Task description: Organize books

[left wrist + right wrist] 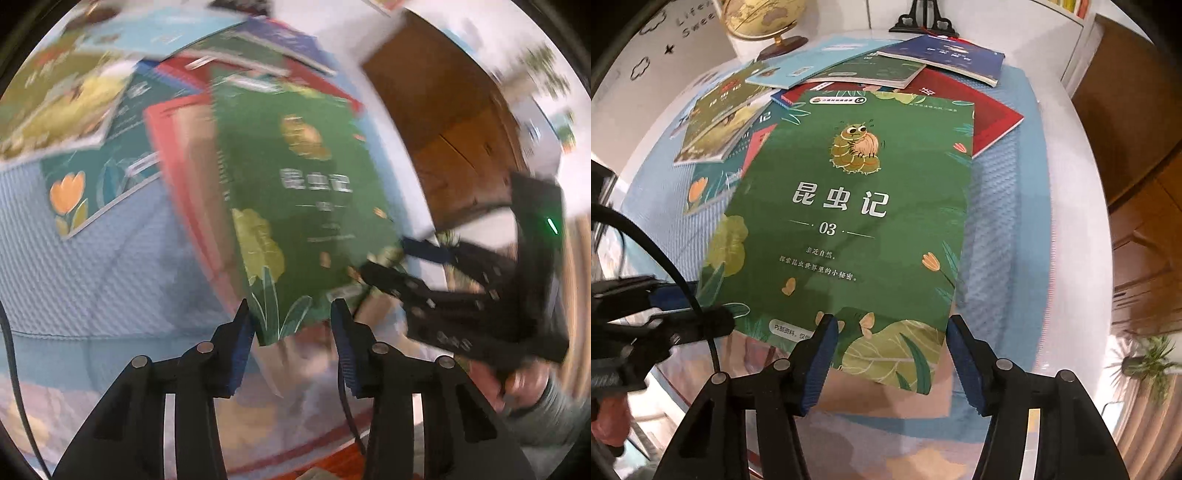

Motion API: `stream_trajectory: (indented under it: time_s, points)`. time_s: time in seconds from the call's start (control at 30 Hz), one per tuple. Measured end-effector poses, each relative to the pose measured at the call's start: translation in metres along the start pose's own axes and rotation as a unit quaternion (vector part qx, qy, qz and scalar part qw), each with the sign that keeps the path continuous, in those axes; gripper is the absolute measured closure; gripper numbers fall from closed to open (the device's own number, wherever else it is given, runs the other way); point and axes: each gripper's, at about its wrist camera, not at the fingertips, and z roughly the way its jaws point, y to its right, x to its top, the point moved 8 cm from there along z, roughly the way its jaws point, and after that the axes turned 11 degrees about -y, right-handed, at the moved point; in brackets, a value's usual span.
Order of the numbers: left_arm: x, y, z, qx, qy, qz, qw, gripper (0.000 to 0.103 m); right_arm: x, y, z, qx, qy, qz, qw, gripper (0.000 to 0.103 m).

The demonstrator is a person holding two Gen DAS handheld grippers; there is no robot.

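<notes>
A: Our right gripper (888,347) has its fingers spread around the green book's (857,206) near edge; our left gripper (291,332) has its fingers parted at a corner, grip unclear.

B: Around it we see overlapping glossy books, a red book (993,118), on a ribbed blue mat (1004,221) over the white worktop (1075,177); a globe (764,18) stands behind.

Left view motion-blurred, right sharper, fisheye-warped edges

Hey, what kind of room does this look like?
Probably a home study or child's room: a globe by the wall, illustrated books such as the green book scattered on a blue mat, wooden cabinets nearby.
</notes>
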Motion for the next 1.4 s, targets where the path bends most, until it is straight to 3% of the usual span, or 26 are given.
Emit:
stream_trajectory:
  time_s: [0.13, 0.23, 0.3, 0.37, 0.57, 0.67, 0.8, 0.83, 0.97, 1.07, 1.1, 1.23, 1.33, 1.4]
  points:
    - [-0.011, 0.034, 0.005, -0.008, -0.014, 0.037, 0.9992, 0.065, -0.004, 0.021, -0.004, -0.004, 0.002, -0.002, 1.000, 0.043]
    - [-0.009, 0.030, 0.023, -0.010, -0.024, 0.010, 0.9996, 0.065, -0.004, 0.038, 0.005, 0.010, -0.015, 0.013, 1.000, 0.043]
    - [-0.005, 0.015, 0.032, -0.045, -0.021, -0.037, 0.9981, 0.065, -0.001, 0.043, 0.007, 0.028, -0.015, 0.024, 0.999, 0.041]
    - [-0.001, 0.006, 0.027, -0.092, -0.005, -0.078, 0.9927, 0.065, 0.002, 0.045, 0.009, 0.039, -0.010, 0.028, 0.999, 0.039]
    - [0.002, -0.013, 0.021, -0.146, 0.025, -0.145, 0.9784, 0.067, 0.001, 0.044, 0.010, 0.051, -0.004, 0.026, 0.998, 0.037]
    - [0.004, -0.014, 0.011, -0.212, 0.041, -0.170, 0.9615, 0.068, 0.001, 0.046, 0.011, 0.058, -0.003, 0.021, 0.998, 0.037]
    - [0.000, -0.011, 0.015, -0.222, 0.032, -0.167, 0.9601, 0.061, 0.002, 0.048, 0.013, 0.074, -0.009, 0.022, 0.997, 0.037]
    - [-0.002, -0.011, 0.014, -0.234, 0.029, -0.169, 0.9571, 0.056, 0.001, 0.048, 0.013, 0.074, -0.010, 0.020, 0.997, 0.036]
    - [-0.006, -0.010, 0.011, -0.290, 0.033, -0.187, 0.9381, 0.055, 0.001, 0.048, 0.015, 0.096, -0.019, 0.021, 0.995, 0.033]
    - [-0.004, -0.016, 0.013, -0.273, 0.041, -0.206, 0.9388, 0.055, 0.001, 0.049, 0.016, 0.107, -0.022, 0.016, 0.994, 0.032]
    - [-0.004, -0.018, 0.016, -0.272, 0.041, -0.215, 0.9371, 0.056, 0.000, 0.047, 0.016, 0.105, -0.018, 0.005, 0.994, 0.032]
    - [0.000, -0.025, 0.027, -0.284, 0.045, -0.255, 0.9233, 0.091, -0.004, 0.045, 0.014, 0.102, 0.002, -0.013, 0.995, 0.032]
    - [0.001, -0.021, 0.036, -0.275, 0.039, -0.268, 0.9224, 0.096, -0.004, 0.051, 0.013, 0.121, 0.004, 0.001, 0.993, 0.036]
    - [0.004, -0.013, 0.032, -0.283, 0.045, -0.275, 0.9176, 0.096, -0.003, 0.055, 0.009, 0.152, 0.002, 0.018, 0.988, 0.037]
